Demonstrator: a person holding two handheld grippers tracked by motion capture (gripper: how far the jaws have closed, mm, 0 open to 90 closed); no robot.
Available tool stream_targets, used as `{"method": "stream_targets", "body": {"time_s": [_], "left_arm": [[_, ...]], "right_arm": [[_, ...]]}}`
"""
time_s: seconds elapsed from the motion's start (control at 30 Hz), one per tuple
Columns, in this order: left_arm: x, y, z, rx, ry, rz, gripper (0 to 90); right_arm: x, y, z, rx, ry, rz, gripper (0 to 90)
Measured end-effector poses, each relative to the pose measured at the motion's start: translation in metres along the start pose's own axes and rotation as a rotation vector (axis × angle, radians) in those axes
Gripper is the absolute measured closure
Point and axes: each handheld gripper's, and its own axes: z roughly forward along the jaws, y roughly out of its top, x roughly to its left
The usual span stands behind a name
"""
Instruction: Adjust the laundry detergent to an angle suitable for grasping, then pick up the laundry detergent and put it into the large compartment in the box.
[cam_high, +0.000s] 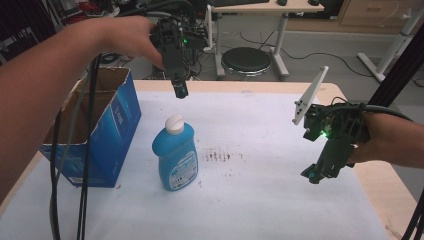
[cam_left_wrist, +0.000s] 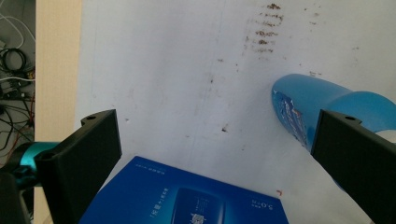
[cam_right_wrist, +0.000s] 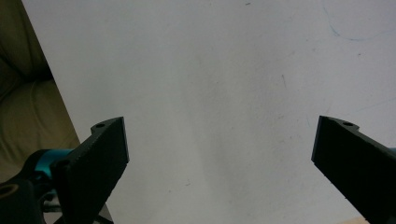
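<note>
Bottle (cam_high: 175, 155) of blue liquid stands upright on the white sheet of the desk (cam_high: 260, 200), a little left of its middle, white cap on top and a printed label on its front; its long axis runs straight up. Just to its left, toward the desk's left edge, sits an open cardboard box (cam_high: 107, 132) with blue printed sides, close to the bottle but apart from it. The left tool (cam_high: 181, 91) hangs in the air beyond the bottle, nearer the far edge, pointing down, so the bottle lies below it and a little toward the near edge; from the left gripper view its jaws are spread wide with nothing between them, the bottle showing past one jaw and the box's blue side below. A patch of brown marks (cam_high: 220, 156) stains the sheet right of the bottle. The right tool (cam_high: 312, 176) is held well apart near the right edge, jaws also spread and empty over bare sheet. By my reckoning the left hand is the nearer one for a downward reach onto the cap or neck.
</note>
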Motion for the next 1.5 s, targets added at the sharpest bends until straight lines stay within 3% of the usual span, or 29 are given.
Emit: {"method": "stream_targets", "body": {"time_s": [0.43,0.9,1.1,1.33,1.5], "left_arm": [[-0.003,-0.004,-0.006,-0.002,0.017,-0.028,1.7],[-0.01,-0.003,-0.012,-0.006,0.028,-0.013,1.7],[-0.01,-0.003,-0.012,0.001,0.027,-0.035,1.7],[-0.013,-0.004,-0.019,0.001,0.025,-0.089,1.7],[-0.017,-0.006,-0.027,-0.03,-0.015,-0.203,1.7]], "right_arm": [[0.001,0.001,0.0,-0.015,0.007,-0.009,2.9],[0.007,-0.002,-0.006,-0.013,-0.005,-0.015,2.9],[0.005,-0.001,-0.005,-0.016,-0.008,-0.019,2.9],[0.005,-0.004,-0.007,-0.025,-0.015,-0.015,2.9],[0.006,-0.006,-0.008,-0.023,-0.017,-0.012,2.9]]}}
